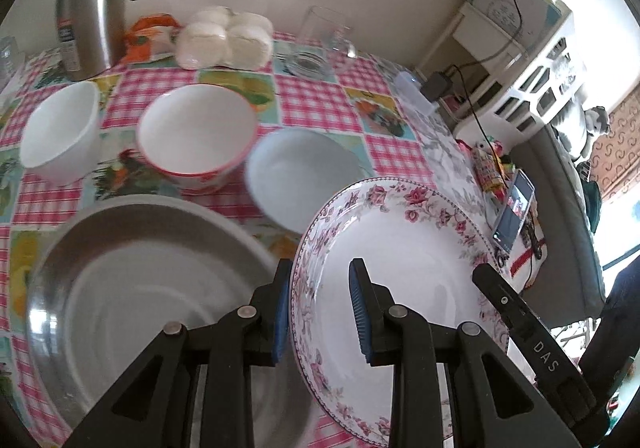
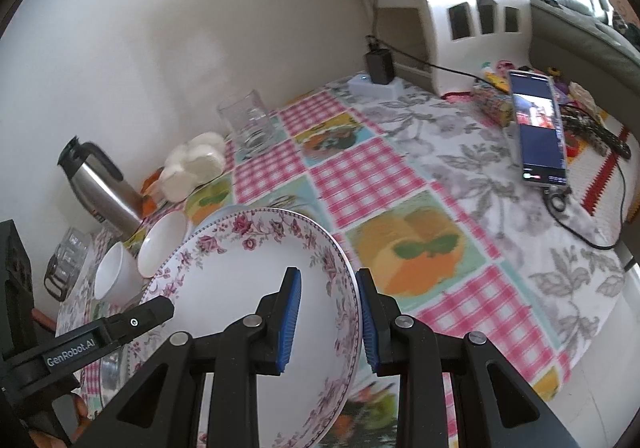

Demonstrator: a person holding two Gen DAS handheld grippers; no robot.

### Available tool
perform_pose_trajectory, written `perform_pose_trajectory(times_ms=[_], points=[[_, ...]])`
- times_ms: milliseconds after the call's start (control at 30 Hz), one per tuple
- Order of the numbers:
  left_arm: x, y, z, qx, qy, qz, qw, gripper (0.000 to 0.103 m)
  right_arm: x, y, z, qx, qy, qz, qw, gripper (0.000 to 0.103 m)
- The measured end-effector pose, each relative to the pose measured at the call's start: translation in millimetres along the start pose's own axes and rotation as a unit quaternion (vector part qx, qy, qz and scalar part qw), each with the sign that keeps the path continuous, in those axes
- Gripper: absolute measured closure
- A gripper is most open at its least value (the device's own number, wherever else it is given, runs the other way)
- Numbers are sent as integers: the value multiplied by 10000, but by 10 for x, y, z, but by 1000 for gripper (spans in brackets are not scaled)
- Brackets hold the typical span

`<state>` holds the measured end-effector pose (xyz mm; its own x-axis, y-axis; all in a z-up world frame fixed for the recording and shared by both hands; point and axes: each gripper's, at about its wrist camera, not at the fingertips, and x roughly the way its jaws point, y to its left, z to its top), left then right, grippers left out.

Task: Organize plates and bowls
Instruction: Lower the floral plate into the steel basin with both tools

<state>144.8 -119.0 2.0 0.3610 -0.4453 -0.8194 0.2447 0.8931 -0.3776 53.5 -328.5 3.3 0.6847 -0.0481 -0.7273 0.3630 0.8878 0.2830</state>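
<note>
Fingers of left gripper [image 1: 319, 310] and right gripper [image 2: 327, 318] clamp opposite rims of floral plate [image 1: 404, 248], held clear above checked tablecloth [image 2: 360, 176]. Three bowls [image 1: 198, 132] and steel basin [image 1: 132, 268] sit unstacked; most sorting likely remains.

A home dining table: checked tablecloth [image 1: 316, 100], thermos [image 1: 94, 4], sofa [image 2: 580, 28].

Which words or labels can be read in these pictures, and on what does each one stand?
"DAS": on the right gripper, seen from the left wrist.
"GenRobot.AI": on the left gripper, seen from the right wrist.
Label on the flask: too blurred to read.
Phone screen: too small to read.
</note>
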Motion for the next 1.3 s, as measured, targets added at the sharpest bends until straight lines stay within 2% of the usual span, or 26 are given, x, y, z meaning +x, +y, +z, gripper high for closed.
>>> perform_pose_trajectory(times_ms=[533,800,1067,1300], points=[[-459,1129,-38,-701,-192,363,9967,74,217,1098,-376,-703,357,412,9960,73],[-521,1564,-121,-1001,-59,513,9936,74,387,1467,-612,-1005,647,446,9918,73],[-463,1738,-242,-1129,219,594,9916,74,530,1617,-806,-1254,950,245,9872,73],[-354,1671,-320,-1029,473,718,9910,74,626,1560,-871,-1283,1176,17,9847,73]])
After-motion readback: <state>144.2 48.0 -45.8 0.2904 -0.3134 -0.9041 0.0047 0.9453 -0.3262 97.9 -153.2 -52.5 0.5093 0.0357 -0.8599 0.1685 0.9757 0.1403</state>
